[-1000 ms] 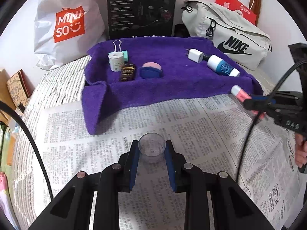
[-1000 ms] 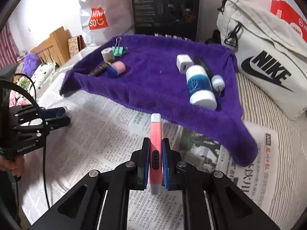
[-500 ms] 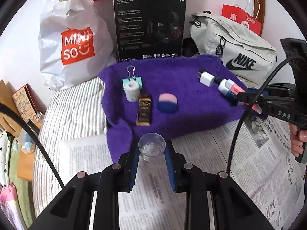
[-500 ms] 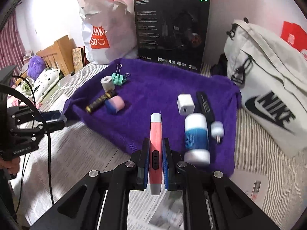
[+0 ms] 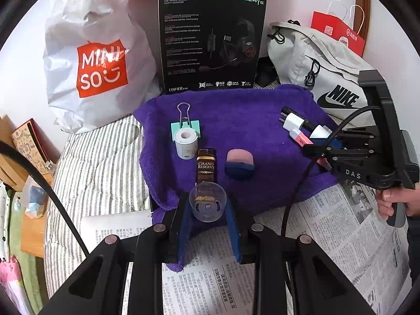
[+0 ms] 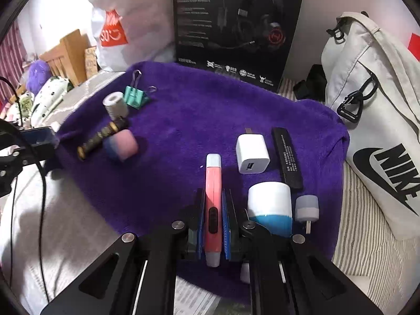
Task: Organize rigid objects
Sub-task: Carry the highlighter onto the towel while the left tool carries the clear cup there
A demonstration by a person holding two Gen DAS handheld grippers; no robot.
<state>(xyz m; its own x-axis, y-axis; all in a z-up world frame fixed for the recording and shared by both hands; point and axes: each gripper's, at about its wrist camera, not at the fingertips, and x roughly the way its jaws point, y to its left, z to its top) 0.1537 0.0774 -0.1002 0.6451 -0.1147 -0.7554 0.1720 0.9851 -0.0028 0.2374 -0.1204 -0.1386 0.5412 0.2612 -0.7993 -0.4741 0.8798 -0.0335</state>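
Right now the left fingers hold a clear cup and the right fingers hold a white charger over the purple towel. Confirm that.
Not quite. The right gripper holds a pink pen-shaped tool, as the right wrist view shows; the white charger lies on the purple towel. The left gripper does hold the clear cup.

Fluffy purple cloth towel [image 5: 236, 115], clear plastic cup [image 5: 208, 201], printed newspaper [image 5: 341, 236], perhaps glossy pink pen [image 6: 213, 199]

On the towel [image 6: 183, 120], the charger [image 6: 252, 153] lies beside the black bar [image 6: 287, 157].
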